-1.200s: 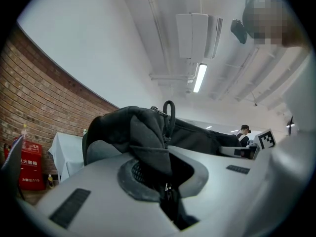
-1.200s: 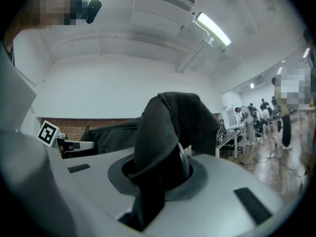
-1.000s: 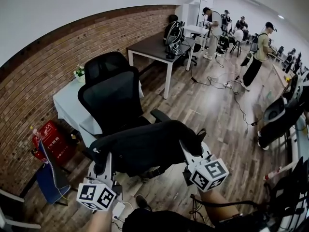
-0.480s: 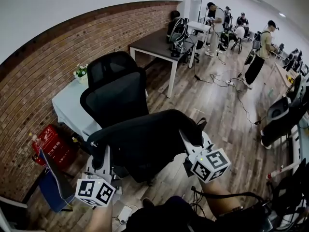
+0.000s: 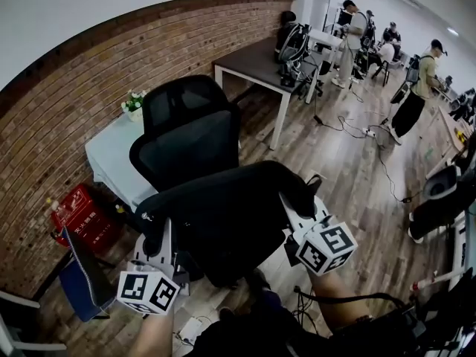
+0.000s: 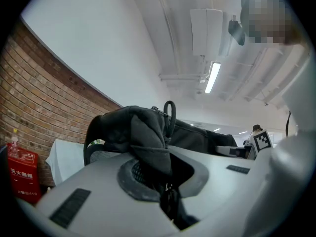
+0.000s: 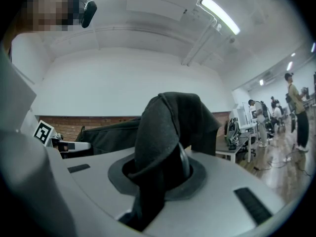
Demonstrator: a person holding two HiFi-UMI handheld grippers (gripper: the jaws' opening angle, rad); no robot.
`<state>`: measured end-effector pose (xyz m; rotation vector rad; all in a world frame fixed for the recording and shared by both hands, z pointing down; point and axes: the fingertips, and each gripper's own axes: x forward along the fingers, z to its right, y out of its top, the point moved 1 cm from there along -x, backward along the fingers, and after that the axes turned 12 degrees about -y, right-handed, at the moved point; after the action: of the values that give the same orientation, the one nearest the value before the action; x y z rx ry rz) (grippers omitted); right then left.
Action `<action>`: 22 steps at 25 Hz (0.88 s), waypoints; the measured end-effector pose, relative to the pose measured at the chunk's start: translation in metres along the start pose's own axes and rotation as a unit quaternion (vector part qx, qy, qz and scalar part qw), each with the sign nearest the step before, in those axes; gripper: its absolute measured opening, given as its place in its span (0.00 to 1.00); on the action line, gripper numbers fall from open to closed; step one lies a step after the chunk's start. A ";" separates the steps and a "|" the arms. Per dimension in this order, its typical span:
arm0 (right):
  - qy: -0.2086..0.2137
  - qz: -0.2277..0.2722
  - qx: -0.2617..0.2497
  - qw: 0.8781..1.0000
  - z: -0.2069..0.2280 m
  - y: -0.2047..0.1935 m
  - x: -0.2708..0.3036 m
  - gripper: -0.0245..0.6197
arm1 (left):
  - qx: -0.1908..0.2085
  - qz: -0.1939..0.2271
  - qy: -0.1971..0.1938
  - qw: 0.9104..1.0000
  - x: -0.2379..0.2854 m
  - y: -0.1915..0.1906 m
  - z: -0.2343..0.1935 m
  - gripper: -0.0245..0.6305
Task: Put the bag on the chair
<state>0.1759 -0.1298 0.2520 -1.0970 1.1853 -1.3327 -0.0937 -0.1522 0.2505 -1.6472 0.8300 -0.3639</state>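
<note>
A black bag (image 5: 227, 218) hangs in the air between my two grippers, in front of a black mesh office chair (image 5: 190, 136). My left gripper (image 5: 155, 245) is shut on the bag's left end; its own view shows black fabric (image 6: 148, 137) pinched in the jaws, with a zipper pull loop above. My right gripper (image 5: 297, 208) is shut on the bag's right end, where folded black cloth (image 7: 168, 132) bulges out of the jaws. The bag hides the chair's seat in the head view.
A pale table (image 5: 111, 155) with a small plant (image 5: 134, 101) stands behind the chair by the brick wall. A red box (image 5: 78, 218) sits low left. A dark desk (image 5: 256, 62) with gear is further back. Several people stand at the far right. Cables lie on the wooden floor (image 5: 357, 132).
The view has shifted forward and right, so the chair and bag sit closer and more central. Both grippers keep their hold on the bag, which is slightly nearer the chair.
</note>
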 end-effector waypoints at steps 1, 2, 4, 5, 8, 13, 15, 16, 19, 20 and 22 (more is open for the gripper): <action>0.004 0.000 0.001 1.000 0.003 -0.001 0.009 0.15 | 0.000 0.001 0.004 1.000 0.006 -0.001 -0.004 0.07; 0.011 0.000 0.001 1.000 0.005 -0.001 0.018 0.15 | 0.000 0.002 0.011 1.000 0.011 -0.002 -0.008 0.07; 0.028 -0.003 -0.002 1.000 0.010 -0.003 0.036 0.15 | 0.002 0.004 0.028 1.000 0.019 -0.004 -0.013 0.07; 0.036 -0.005 -0.003 0.999 0.014 -0.003 0.045 0.15 | 0.002 0.005 0.036 0.999 0.023 -0.006 -0.015 0.07; 0.053 -0.017 -0.004 0.998 0.026 -0.006 0.071 0.15 | 0.002 0.003 0.060 0.998 0.040 -0.013 -0.022 0.07; 0.078 -0.028 -0.015 0.996 0.037 -0.017 0.111 0.15 | -0.003 0.002 0.090 0.996 0.062 -0.026 -0.040 0.07; 0.090 -0.033 -0.015 0.995 0.041 -0.024 0.126 0.15 | -0.005 -0.002 0.103 0.995 0.069 -0.033 -0.048 0.07; 0.093 -0.039 -0.013 0.995 0.043 -0.029 0.133 0.15 | -0.006 -0.007 0.109 0.994 0.072 -0.038 -0.051 0.07; 0.102 -0.056 -0.010 0.993 0.052 -0.043 0.153 0.15 | -0.009 -0.016 0.123 0.992 0.083 -0.052 -0.061 0.07; 0.105 -0.059 -0.009 0.993 0.054 -0.048 0.160 0.15 | -0.010 -0.018 0.126 0.992 0.086 -0.057 -0.064 0.07; 0.113 -0.066 -0.009 0.991 0.056 -0.057 0.172 0.15 | -0.013 -0.023 0.133 0.991 0.090 -0.065 -0.072 0.07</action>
<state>0.2105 -0.3049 0.3166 -1.0722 1.3088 -1.5839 -0.0562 -0.2636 0.3128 -1.6656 1.0000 -0.6178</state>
